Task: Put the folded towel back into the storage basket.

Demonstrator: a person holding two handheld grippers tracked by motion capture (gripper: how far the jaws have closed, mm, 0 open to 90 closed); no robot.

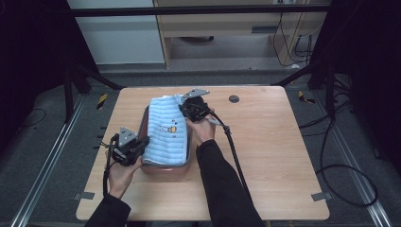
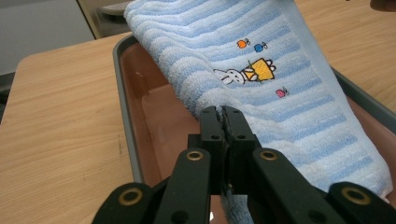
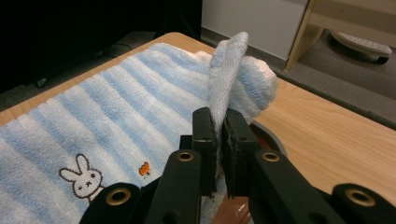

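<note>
Towel (image 1: 165, 132), blue and white stripes with a rabbit motif, lies draped over the tray (image 1: 165, 169) at centre of the high view, covering most of it and overhanging the tray's upper edge. Tray sits on the table (image 1: 265, 156).

Left gripper (image 1: 142, 142), lower left of the tray: jaws clamped on the towel's near edge; the left gripper view shows a thin fold pinched between them. Right gripper (image 1: 187, 108), upper right of the tray: jaws pressed onto an upstanding flap of towel, clear in the right gripper view.

Risks, as I judge them:
1. Both pinches look shallow, taken near the hem. A pull could slip the cloth out of either jaw.
2. Uneven lift by the 2 grippers could drag the towel sideways, or catch the tray rim and shift the tray.

Hard to make out:
- Tray interior is mostly under the towel; anything in it is hidden.
- How many layers each jaw holds: cannot tell.
- Towel's far corner is bunched, shape unclear.
</note>
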